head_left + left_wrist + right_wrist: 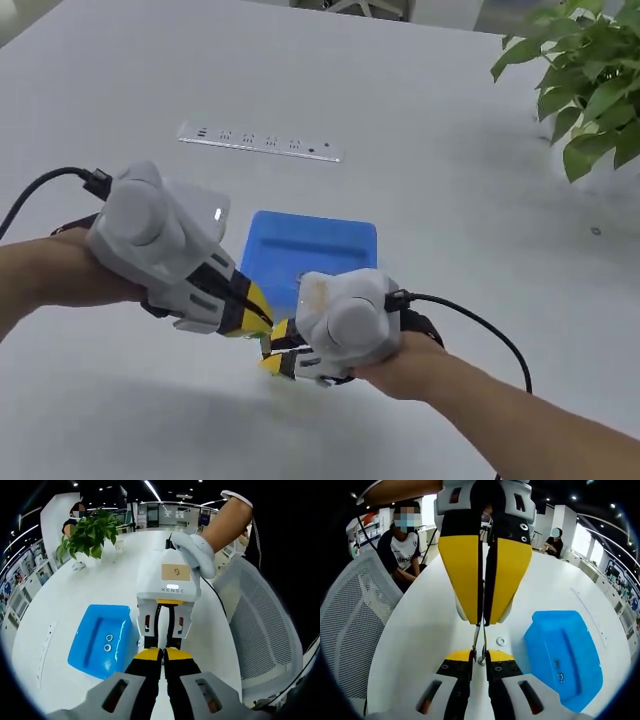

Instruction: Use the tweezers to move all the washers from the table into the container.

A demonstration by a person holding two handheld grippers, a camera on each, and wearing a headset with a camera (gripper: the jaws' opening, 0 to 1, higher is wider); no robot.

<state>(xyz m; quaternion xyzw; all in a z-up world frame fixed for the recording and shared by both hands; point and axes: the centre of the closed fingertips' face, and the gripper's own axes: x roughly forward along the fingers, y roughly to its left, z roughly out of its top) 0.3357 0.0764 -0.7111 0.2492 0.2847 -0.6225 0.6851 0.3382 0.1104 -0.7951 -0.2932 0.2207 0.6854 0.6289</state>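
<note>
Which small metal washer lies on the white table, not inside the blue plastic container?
The silver washer beside the tweezers' tip, on the white table; the two others lie inside the blue container.

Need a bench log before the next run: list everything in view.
table: 1, white, under everything
container: 1, blue, mid-table
washers: 2, silver, inside container
washer: 1, silver, on table beside container
tweezers: 1, metal, between both grippers
power strip: 1, white, far side
plant: 1, green, far right
chair: 1, white mesh, beside table
people: 2, background
left gripper: 1, white and yellow, shut on tweezers
right gripper: 1, white and yellow, shut on tweezers
</note>
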